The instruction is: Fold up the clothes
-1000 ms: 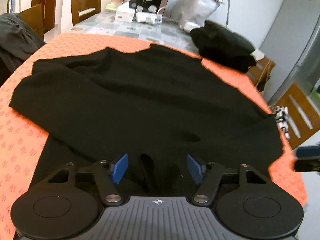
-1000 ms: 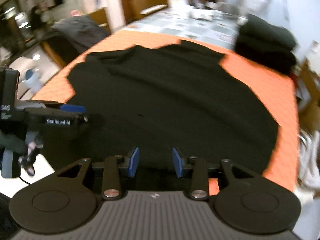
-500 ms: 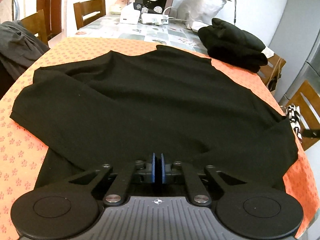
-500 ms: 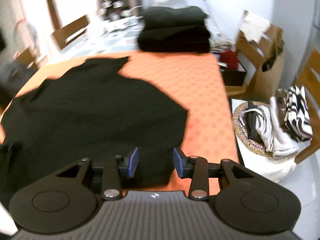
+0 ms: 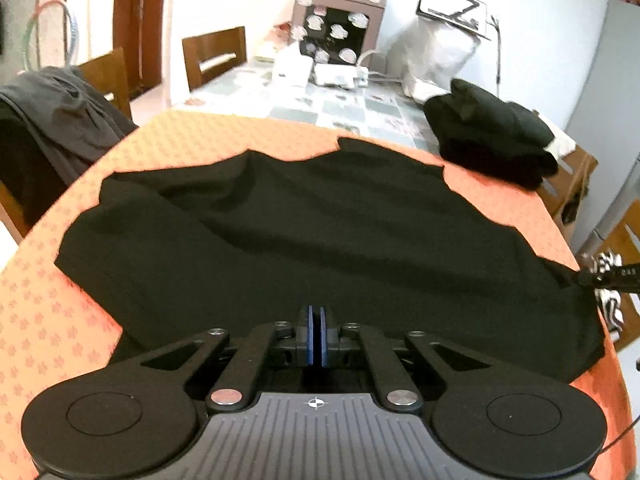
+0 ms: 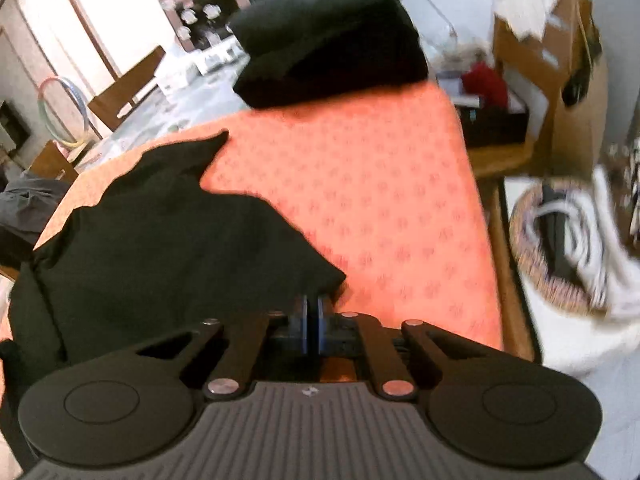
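Black garment [image 5: 320, 232] lies spread on the orange tablecloth [image 6: 380, 184]. Left gripper [image 5: 314, 334] is clenched on its near hem, right gripper [image 6: 311, 320] clenched on a corner — folded black stack [image 6: 332, 36] w/ it on the table's far end.

Black garment [image 5: 320, 240]: matt knit cloth, soft, no sheen. Tablecloth [image 5: 52, 320]: orange cloth w/ small printed flower pattern, matt. Left gripper [image 5: 314, 334] & right gripper [image 6: 311, 326]: matt black plastic bodies, ribbed grey top, shiny metal pivot pins, blue pads look rubbery. Folded pile [image 6: 328, 36]: same matt black cloth. Chairs [image 5: 214, 56]: brown wood, semi-gloss. Basket [image 6: 536, 256]: woven, rough texture.
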### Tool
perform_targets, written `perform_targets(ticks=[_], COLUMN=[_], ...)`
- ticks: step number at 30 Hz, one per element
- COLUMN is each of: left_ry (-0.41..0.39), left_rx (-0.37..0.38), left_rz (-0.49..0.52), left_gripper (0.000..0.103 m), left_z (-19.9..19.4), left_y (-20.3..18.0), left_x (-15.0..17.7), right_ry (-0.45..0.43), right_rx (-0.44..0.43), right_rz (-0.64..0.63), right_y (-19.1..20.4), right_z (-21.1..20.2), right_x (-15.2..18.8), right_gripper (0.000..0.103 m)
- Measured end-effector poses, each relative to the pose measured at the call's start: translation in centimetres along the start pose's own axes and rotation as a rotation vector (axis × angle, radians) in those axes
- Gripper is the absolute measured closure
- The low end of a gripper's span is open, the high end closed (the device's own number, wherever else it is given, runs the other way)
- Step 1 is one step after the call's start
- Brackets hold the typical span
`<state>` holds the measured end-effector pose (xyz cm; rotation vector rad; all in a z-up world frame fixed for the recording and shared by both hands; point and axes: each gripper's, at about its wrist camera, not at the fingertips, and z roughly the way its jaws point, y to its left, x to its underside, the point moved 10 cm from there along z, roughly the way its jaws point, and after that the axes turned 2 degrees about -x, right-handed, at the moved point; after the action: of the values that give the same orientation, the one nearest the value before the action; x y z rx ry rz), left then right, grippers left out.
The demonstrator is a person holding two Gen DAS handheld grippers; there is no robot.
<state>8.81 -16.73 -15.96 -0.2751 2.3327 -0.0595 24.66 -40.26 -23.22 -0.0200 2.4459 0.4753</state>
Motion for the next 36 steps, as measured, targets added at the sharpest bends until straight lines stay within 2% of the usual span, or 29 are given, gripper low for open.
perform_targets(ticks=[6, 8, 9, 11, 12, 15, 18, 22, 26, 31, 36], left_ry=[0.091, 0.11, 0.101, 0.078, 0.07, 0.052, 0.063, 0.085, 0.117, 0.17, 0.249], left_rx=[-0.031, -0.037, -0.042, -0.047, -0.044, -0.029, 0.043, 0.145, 0.274, 0.414, 0.506], left_rz=[-0.037, -0.044, -0.052, -0.075, -0.084, -0.107, -0.07, 0.022, 0.131, 0.265, 0.374], left_gripper=[0.096, 0.088, 0.087, 0.07, 0.068, 0.067, 0.065, 0.062, 0.059, 0.056, 0.056], left_z=[3.6, 4.3, 4.1, 3.5, 3.1, 2.1, 1.4, 1.4, 2.1, 4.0, 7.0], left_y=[0.9, 1.2, 1.4, 1.9, 2.1, 2.4, 0.7, -3.5, -9.4, -17.3, -23.3], left_x=[0.7, 0.9, 0.7, 0.2, -0.1, -1.0, -1.9, -2.9, -3.6, -3.5, -2.6], right_ry=[-0.009, -0.013, -0.015, -0.019, -0.021, -0.028, -0.034, -0.026, -0.018, -0.065, -0.11], right_rx=[0.02, 0.023, 0.024, 0.027, 0.028, 0.032, 0.036, 0.035, 0.033, 0.014, 0.007], right_rz=[-0.02, -0.026, -0.029, -0.035, -0.038, -0.047, -0.056, -0.06, -0.059, 0.02, 0.122], right_y=[-0.1, -0.1, -0.1, 0.0, 0.0, 0.0, 0.1, 0.9, 1.8, 1.8, 1.3], right_z=[-1.0, -1.6, -1.8, -2.4, -2.6, -3.4, -4.2, -5.4, -6.4, -6.5, -6.4], right_x=[0.2, 0.5, 0.6, 0.9, 1.0, 1.5, 1.9, 4.7, 7.7, 8.9, 9.8], right_gripper=[0.096, 0.09, 0.087, 0.079, 0.078, 0.078, 0.078, 0.078, 0.078, 0.078, 0.078])
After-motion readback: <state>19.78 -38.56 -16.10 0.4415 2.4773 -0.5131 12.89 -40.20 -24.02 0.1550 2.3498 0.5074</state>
